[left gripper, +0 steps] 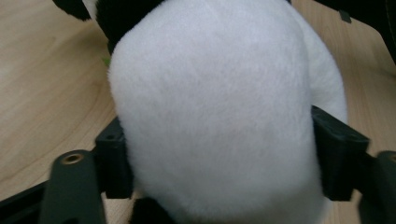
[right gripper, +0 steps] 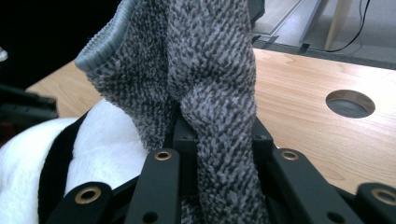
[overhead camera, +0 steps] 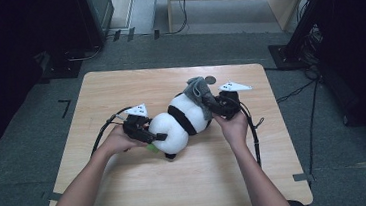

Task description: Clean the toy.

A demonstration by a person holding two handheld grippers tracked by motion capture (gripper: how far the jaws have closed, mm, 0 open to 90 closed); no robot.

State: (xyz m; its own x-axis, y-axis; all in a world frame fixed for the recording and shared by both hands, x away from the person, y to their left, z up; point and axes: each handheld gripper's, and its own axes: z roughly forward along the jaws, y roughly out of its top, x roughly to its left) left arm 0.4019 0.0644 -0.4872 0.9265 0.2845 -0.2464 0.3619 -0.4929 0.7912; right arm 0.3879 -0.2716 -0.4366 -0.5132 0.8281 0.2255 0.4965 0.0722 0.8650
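A white-and-black plush panda lies on the wooden table. My left gripper has its jaws on either side of the panda's round white end, and both pads press into the fur. A grey knitted cloth sits at the panda's far end. My right gripper is shut on this cloth, which stands up between the jaws. The white fur and a black band of the panda lie to the left of the right gripper.
A round hole is cut in the table just beyond the cloth. Something small and green peeks out under the panda near my left hand. Dark equipment and cables surround the table on the floor.
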